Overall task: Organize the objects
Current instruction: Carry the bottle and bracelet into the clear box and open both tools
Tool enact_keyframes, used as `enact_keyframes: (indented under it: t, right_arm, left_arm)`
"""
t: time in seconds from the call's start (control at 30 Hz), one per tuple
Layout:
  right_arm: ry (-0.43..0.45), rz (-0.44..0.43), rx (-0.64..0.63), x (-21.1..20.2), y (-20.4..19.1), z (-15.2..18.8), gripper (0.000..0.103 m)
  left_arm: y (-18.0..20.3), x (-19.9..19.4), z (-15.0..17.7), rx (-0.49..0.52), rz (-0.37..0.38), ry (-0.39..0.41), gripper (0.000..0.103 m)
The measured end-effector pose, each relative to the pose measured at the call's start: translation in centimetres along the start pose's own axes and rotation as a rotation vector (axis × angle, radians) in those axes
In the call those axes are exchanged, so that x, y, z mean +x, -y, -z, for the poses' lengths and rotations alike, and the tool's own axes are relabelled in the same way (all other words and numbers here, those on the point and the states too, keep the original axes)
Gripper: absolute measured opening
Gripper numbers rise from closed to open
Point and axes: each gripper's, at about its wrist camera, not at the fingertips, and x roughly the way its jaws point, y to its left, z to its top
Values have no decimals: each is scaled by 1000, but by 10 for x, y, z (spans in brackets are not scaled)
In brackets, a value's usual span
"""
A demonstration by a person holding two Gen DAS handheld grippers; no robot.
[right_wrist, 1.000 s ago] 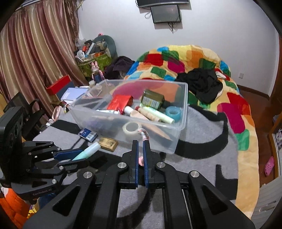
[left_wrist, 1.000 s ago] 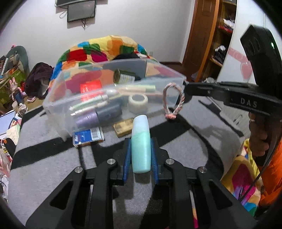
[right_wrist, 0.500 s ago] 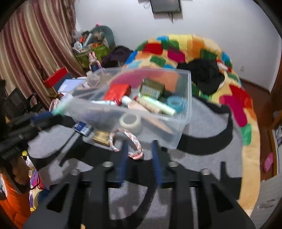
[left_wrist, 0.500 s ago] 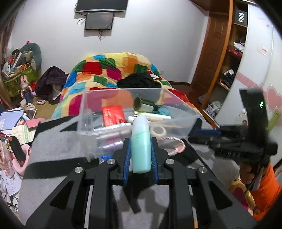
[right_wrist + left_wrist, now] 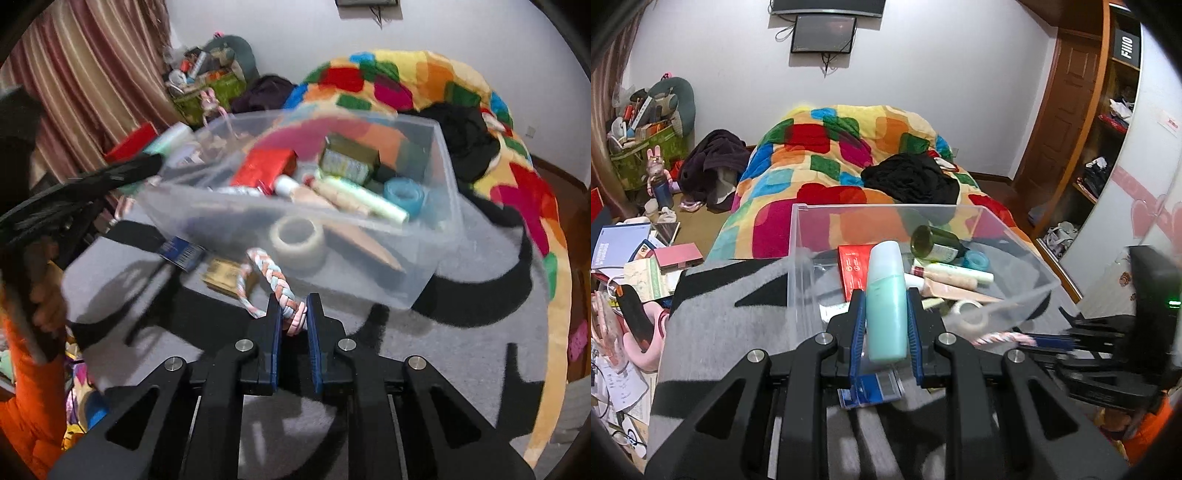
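Note:
My left gripper (image 5: 885, 310) is shut on a mint-green bottle (image 5: 886, 301) and holds it at the near wall of a clear plastic bin (image 5: 799, 266). The bin holds a red box (image 5: 853, 271), a green tin (image 5: 932, 245), tubes and tape rolls. My right gripper (image 5: 294, 314) is shut on a braided pink, white and blue loop (image 5: 275, 280) in front of the bin (image 5: 448, 184), just above the grey rug. The left gripper with the bottle (image 5: 168, 138) shows blurred at the bin's far left corner in the right wrist view.
A blue card box (image 5: 181, 251) and a gold packet (image 5: 221, 275) lie on the grey and black rug (image 5: 461, 343) beside the bin. A bright patchwork blanket (image 5: 827, 155) with black clothing lies behind. Clutter covers the floor at left (image 5: 635, 266). A wooden wardrobe (image 5: 1108, 122) stands right.
My left gripper has risen and moved forward with the bottle, reaching the bin's edge. My right gripper dropped near the rug, opened half a second ago, and is now shut on the loop.

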Motion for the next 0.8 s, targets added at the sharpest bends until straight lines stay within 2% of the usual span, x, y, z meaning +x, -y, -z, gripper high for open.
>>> enact_keyframes:
  t: [0.2,0.27,0.33,0.5,0.7,0.77,0.8]
  right_arm:
    - [126,-32,3,-39,-9,-22,12]
    - [160,4,8,-42,-8,-34,12]
    - [184,24,16,-43,-9,-44,12]
    - [161,111,35,-15,-1,-65,12]
    - [62,130,62,17,10,-68,13]
    - [53,120,57,18,10,-65,19]
    - [57,128,54,16,10,-64,28]
  left_arm:
    - [-3,16,-6,-4,-7,-30,21]
    - [-3,19,-7,-6,-6,-36,16]
    - [-3,22,-8,-9,-4,-40,16]
    - [-5,26,-8,-13,-7,-51,16]
    - [-4,22,-5,-3,-9,-41,16]
    - [-4,20,-3,2,-11,-38,17]
    - [-3,19,-3,4,-12,-36,17]
